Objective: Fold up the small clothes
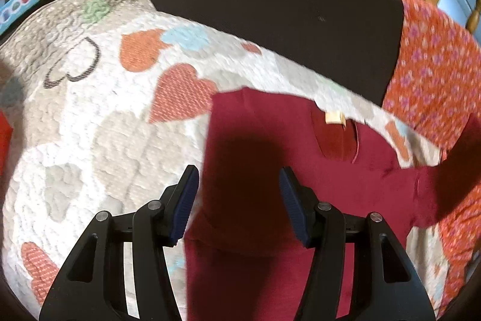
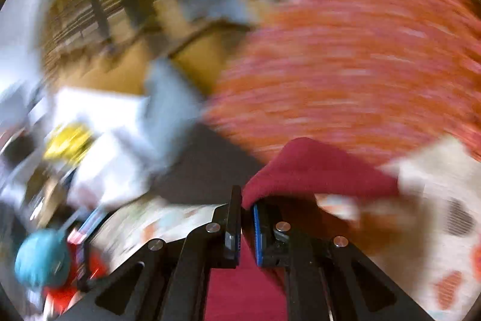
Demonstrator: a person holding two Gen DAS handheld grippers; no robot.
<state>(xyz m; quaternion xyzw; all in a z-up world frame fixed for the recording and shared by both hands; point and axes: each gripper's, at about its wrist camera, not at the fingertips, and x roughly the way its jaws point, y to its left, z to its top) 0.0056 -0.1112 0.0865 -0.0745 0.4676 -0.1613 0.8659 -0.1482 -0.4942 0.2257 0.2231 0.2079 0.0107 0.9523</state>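
Right wrist: R gripper clamped on shirt fold. L gripper released, above shirt on quilt.

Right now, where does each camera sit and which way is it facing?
Left wrist: on the left claw, looking down at the dark red garment on the heart quilt; its open fingers show.
Right wrist: on the right claw, facing more level, heavily blurred; its fingers pinch a fold of the red garment.
Shared: the red garment, the quilt and the orange flowered cloth.
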